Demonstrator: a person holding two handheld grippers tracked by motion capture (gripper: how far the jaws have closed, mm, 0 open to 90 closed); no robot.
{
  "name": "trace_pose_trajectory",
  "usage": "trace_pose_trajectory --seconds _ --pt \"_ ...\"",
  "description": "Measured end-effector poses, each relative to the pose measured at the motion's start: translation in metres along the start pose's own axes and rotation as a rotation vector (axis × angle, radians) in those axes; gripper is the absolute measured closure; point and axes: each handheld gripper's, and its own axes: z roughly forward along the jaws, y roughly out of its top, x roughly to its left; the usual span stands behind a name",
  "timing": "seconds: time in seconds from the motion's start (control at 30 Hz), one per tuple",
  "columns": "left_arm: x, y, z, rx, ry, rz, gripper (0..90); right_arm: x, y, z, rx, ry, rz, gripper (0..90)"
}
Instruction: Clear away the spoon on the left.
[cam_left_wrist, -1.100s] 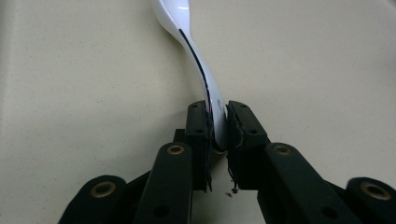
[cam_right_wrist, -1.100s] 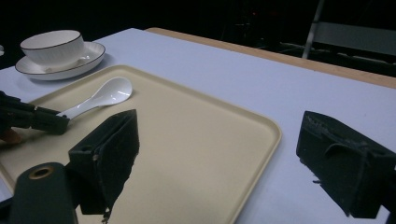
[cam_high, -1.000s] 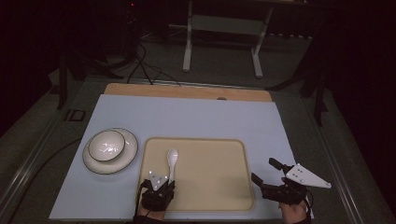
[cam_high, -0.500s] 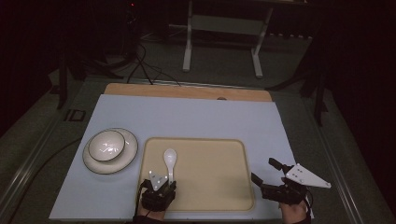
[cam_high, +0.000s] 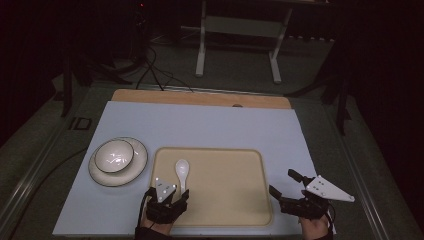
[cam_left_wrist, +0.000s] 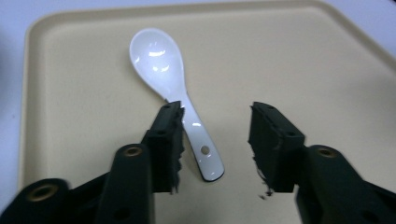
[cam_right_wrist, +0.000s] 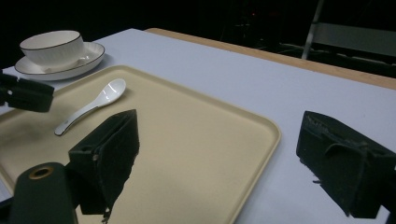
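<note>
A white ceramic spoon (cam_high: 182, 172) lies flat on the beige tray (cam_high: 230, 170), bowl end away from me. My left gripper (cam_high: 169, 196) hovers just over the spoon's handle at the tray's near left corner. In the left gripper view the jaws of the left gripper (cam_left_wrist: 215, 116) have just been opening. The spoon (cam_left_wrist: 173, 79) rests on the tray (cam_left_wrist: 303, 60) below them, its handle beside the left jaw, and no pad touches it. My right gripper (cam_high: 281, 182) stands open by the tray's right edge. Nothing is between the jaws of the right gripper (cam_right_wrist: 219, 130).
A white bowl (cam_high: 114, 155) sits on a white plate (cam_high: 135, 167) left of the tray on the pale blue tabletop. The right gripper view shows the bowl (cam_right_wrist: 51, 46), the spoon (cam_right_wrist: 93, 105) and the left gripper (cam_right_wrist: 23, 93). A wooden strip edges the table's far side.
The left gripper's jaws have spread apart off the spoon's handle and the hand has lifted a little. The spoon stays on the tray. The right gripper has not moved.
</note>
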Motion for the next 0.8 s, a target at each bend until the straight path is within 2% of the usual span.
trace_pose_trajectory --seconds 0.13,0.17,0.2,0.27,0.3,0.4,0.53,0.6,0.7,0.8 --pt "0.005 0.008 -0.005 0.001 -0.015 -0.015 37.0 0.000 0.000 0.000 0.000 0.000 0.003 13.2" --pt "0.006 0.010 -0.006 0.009 -0.044 -0.011 31.0 0.000 0.000 0.000 0.000 -0.001 0.001 13.1" --pt "0.006 0.011 -0.006 0.008 -0.055 -0.007 23.2 0.000 0.000 0.000 0.000 0.000 0.002 13.2" --pt "0.006 0.014 -0.008 -0.002 -0.058 -0.004 20.7 -0.001 0.000 0.000 0.000 0.003 0.006 13.2" --pt "0.006 0.016 -0.009 0.002 -0.069 0.002 16.0 -0.001 0.000 0.000 -0.001 0.002 0.004 13.1" --pt "0.005 0.023 -0.011 0.000 -0.071 0.023 11.4 0.000 0.000 0.000 -0.002 0.004 0.002 13.1" --pt "0.008 0.032 -0.013 -0.002 -0.115 0.046 1.8 0.000 0.000 0.000 -0.001 0.004 0.003 13.1" --pt "0.011 0.037 -0.014 0.003 -0.141 0.068 1.8 0.000 0.000 0.000 0.002 0.004 0.000 13.1" --pt "0.019 0.044 -0.016 -0.023 -0.191 0.066 1.6 0.000 0.000 0.000 0.002 0.004 0.000 13.2" --pt "0.026 0.050 -0.018 -0.013 -0.176 0.120 1.7 0.000 0.000 0.000 0.001 0.003 0.002 13.1"
